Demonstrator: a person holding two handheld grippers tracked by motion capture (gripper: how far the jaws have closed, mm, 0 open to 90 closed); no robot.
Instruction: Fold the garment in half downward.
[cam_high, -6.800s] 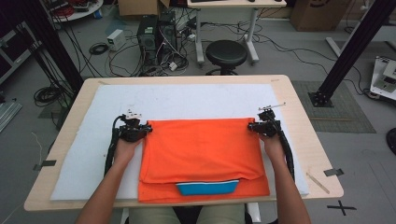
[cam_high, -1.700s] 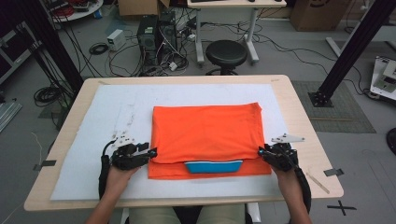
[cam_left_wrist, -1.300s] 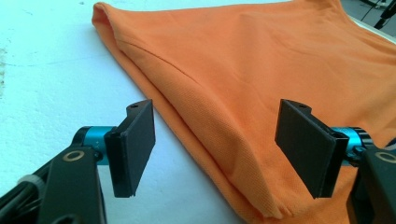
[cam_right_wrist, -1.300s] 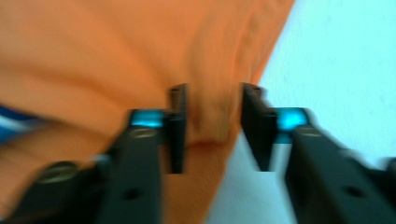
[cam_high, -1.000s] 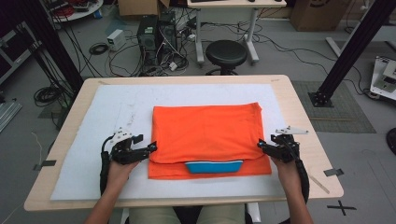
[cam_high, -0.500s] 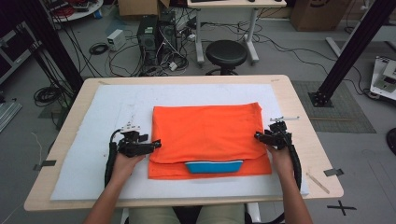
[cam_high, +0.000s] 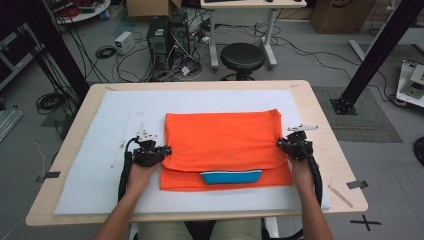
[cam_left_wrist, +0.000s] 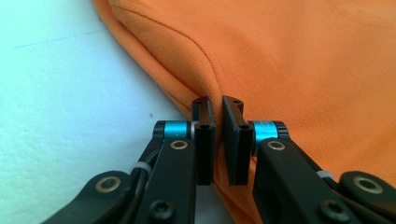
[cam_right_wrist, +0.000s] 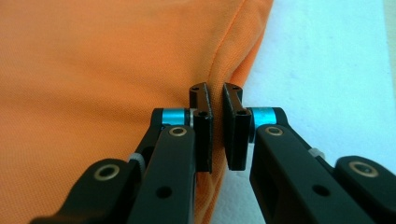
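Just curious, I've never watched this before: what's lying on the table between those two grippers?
In the high view, the folded orange garment spans the stretch between the left gripper and right gripper, each shut on a side edge.

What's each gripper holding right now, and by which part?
Both hold the folded orange knit garment. The left gripper has just closed on its left side edge, the right gripper on its right side edge, fabric pinched between the jaws.
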